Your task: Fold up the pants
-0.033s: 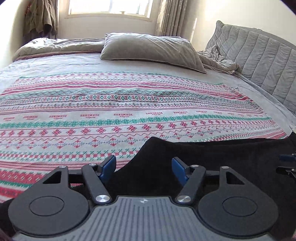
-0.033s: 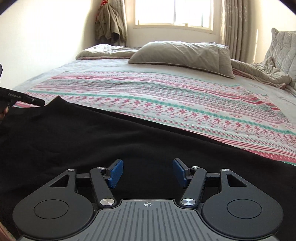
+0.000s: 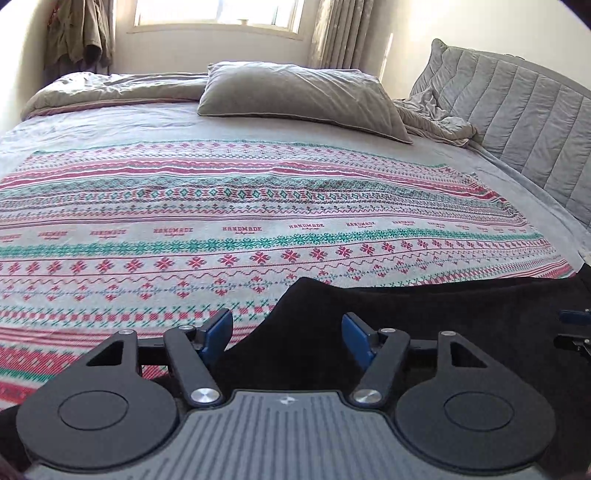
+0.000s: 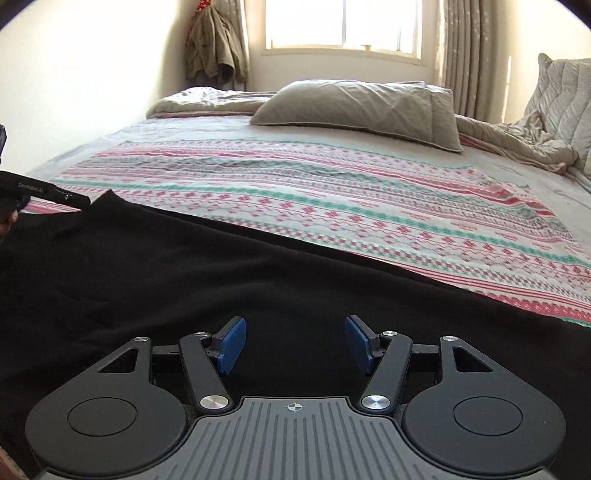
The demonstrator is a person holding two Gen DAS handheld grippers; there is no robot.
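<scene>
The black pants (image 4: 184, 280) lie spread across the near part of the bed, on a patterned blanket (image 4: 332, 206). In the left wrist view the pants (image 3: 424, 317) fill the lower right, with a raised corner just ahead of the jaws. My left gripper (image 3: 286, 332) is open and empty, low over that corner of the pants. My right gripper (image 4: 293, 341) is open and empty, low over the middle of the black fabric. The left gripper also shows at the far left of the right wrist view (image 4: 40, 192). The right gripper's blue tip shows at the right edge of the left wrist view (image 3: 574, 317).
A grey pillow (image 3: 303, 96) and a rumpled duvet (image 3: 110, 88) lie at the far end of the bed. A quilted grey headboard (image 3: 517, 122) stands on the right. A jacket (image 4: 216, 48) hangs beside the window (image 4: 343, 26).
</scene>
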